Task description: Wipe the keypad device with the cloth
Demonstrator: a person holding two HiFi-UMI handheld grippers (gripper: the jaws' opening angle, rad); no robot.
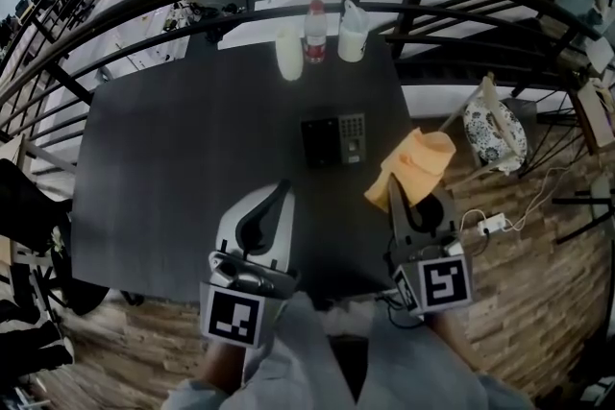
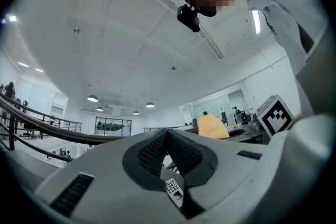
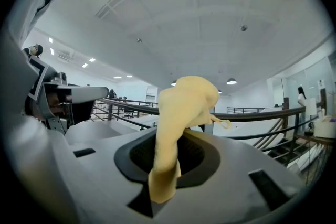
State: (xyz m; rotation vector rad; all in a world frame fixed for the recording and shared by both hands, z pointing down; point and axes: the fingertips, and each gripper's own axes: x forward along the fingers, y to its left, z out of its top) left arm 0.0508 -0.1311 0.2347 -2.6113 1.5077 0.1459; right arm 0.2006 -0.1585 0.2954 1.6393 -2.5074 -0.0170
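Nearest me, my left gripper [image 1: 282, 190] hangs over the near part of the dark matte table [image 1: 163, 158], fingers pressed together on nothing, aimed at the keypad.

My right gripper [image 1: 399, 192] is at the near right edge of the table. Its fingers pinch the soft orange cloth [image 1: 418, 163] by one narrow fold, and the rest bunches up loose past the fingertips.

- Risk 1: the grip on the cloth is thin. If the bunch drags on the keys, the fold may pull out, and here it would likely drop off the right side onto the floor.

Next out is the black rectangular keypad device [image 1: 334, 140]. It lies flat, right of the table's centre, apart from both grippers. Nothing pins it down.

- Risk 2: a wipe pushed away from me probably skids the device instead of cleaning it. My left gripper isn't bracing it.

Farthest, at the far edge, are a white cup [image 1: 289, 53], a clear bottle with a red cap [image 1: 315, 32] and a white jug [image 1: 353, 34].

- Risk 3: a hard far-going stroke could send the device or my right gripper into them and tip one.
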